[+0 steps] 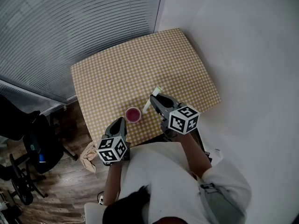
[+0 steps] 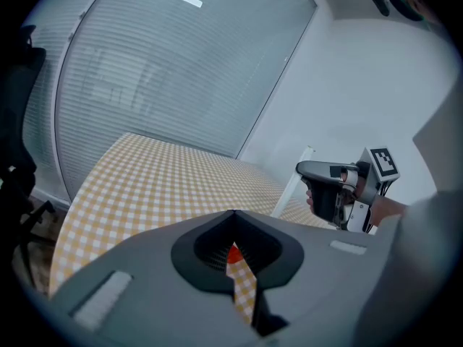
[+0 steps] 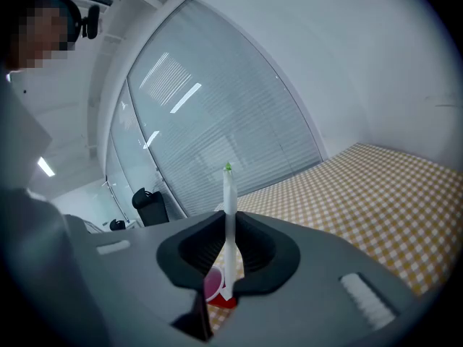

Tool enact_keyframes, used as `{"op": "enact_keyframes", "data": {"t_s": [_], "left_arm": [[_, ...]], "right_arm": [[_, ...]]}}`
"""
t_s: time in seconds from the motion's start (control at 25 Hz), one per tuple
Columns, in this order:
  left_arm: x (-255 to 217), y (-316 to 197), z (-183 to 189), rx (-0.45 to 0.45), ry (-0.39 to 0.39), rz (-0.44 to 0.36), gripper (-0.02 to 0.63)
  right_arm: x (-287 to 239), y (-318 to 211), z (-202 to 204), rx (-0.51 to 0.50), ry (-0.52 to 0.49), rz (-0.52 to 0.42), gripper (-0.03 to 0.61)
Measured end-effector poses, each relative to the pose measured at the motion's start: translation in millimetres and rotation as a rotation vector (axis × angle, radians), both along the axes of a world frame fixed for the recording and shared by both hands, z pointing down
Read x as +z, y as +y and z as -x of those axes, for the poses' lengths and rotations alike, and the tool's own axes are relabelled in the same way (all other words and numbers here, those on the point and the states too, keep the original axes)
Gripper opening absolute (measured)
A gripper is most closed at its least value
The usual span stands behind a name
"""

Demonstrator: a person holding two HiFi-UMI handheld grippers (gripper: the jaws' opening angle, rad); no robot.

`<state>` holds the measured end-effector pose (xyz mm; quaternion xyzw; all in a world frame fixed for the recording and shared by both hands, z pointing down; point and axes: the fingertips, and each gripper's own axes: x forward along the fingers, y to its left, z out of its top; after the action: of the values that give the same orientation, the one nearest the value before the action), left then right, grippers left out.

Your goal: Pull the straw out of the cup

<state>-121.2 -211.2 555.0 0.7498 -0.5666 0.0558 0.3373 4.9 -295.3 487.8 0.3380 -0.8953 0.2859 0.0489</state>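
The right gripper (image 1: pixel 154 99) reaches out over the desk (image 1: pixel 140 64), tipped slightly down, its fingers (image 3: pixel 269 255) narrowed on the white straw (image 3: pixel 229 194), which stands tilted with its lower end at the rim of the cup (image 1: pixel 133 115). The left gripper (image 1: pixel 119 122) hangs at the desk's near edge, pointing down toward the cup, fingers (image 2: pixel 189 250) together on nothing

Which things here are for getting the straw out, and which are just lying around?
For the job:
- straw, pinched in the right gripper
- pink cup
- left gripper, shut and empty, near the cup

Just around:
- black chair
- tan bundle
- window blinds
- checked table, only carrying the cup
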Motion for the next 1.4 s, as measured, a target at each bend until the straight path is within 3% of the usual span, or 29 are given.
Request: {"op": "enact_keyframes", "data": {"t_s": [0.48,1.04,1.4], "left_arm": [[0,-8,-11,0.003,0.017,-0.003,0.017],[0,-17,-22,-0.028,0.079,0.01,0.017],[4,-13,-16,-0.06,0.078,0.022,0.017]], "right_arm": [[19,-4,-25,0.02,0.037,0.077,0.046],[58,-6,-42,-0.021,0.199,0.193,0.048],[96,3,-42,-0.077,0.3,0.342,0.048]]}}
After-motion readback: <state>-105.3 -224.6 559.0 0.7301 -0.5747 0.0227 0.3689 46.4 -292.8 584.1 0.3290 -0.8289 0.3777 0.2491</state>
